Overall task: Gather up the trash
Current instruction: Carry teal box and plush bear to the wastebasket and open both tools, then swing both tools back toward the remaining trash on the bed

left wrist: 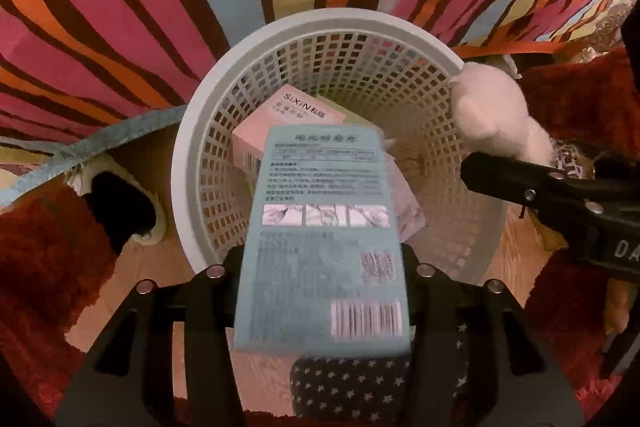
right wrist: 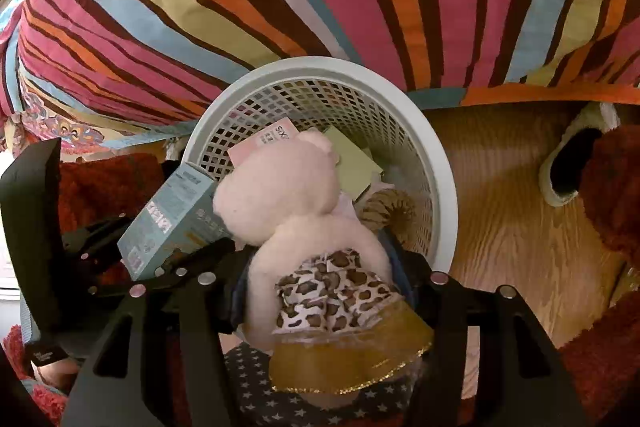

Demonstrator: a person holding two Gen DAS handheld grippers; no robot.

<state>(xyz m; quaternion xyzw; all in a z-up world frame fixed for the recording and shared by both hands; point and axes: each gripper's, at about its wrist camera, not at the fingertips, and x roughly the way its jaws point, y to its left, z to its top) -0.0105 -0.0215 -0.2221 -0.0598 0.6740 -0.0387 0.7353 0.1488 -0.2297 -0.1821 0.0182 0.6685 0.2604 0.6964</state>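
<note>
My left gripper (left wrist: 320, 269) points down over a white mesh basket (left wrist: 192, 163) and is shut on a pale blue printed box (left wrist: 324, 227). The box's far end reaches past the basket's rim. My right gripper (right wrist: 324, 279) is shut on a pink plush toy (right wrist: 296, 203) in a leopard-print top and gold skirt. The toy's head hangs over the basket (right wrist: 440, 179). Inside the basket lie a pink box (left wrist: 296, 107), a pale green box (right wrist: 352, 163) and a coiled brown rope-like piece (right wrist: 384, 211). The blue box (right wrist: 172, 223) shows at the left of the right wrist view.
A striped bedcover (left wrist: 120, 7) hangs right behind the basket. A red shaggy rug (left wrist: 48, 251) lies on the wooden floor (right wrist: 512, 227) on both sides. A slipper (left wrist: 120, 211) sits next to the basket. Star-patterned dark fabric (left wrist: 348, 387) lies below the grippers.
</note>
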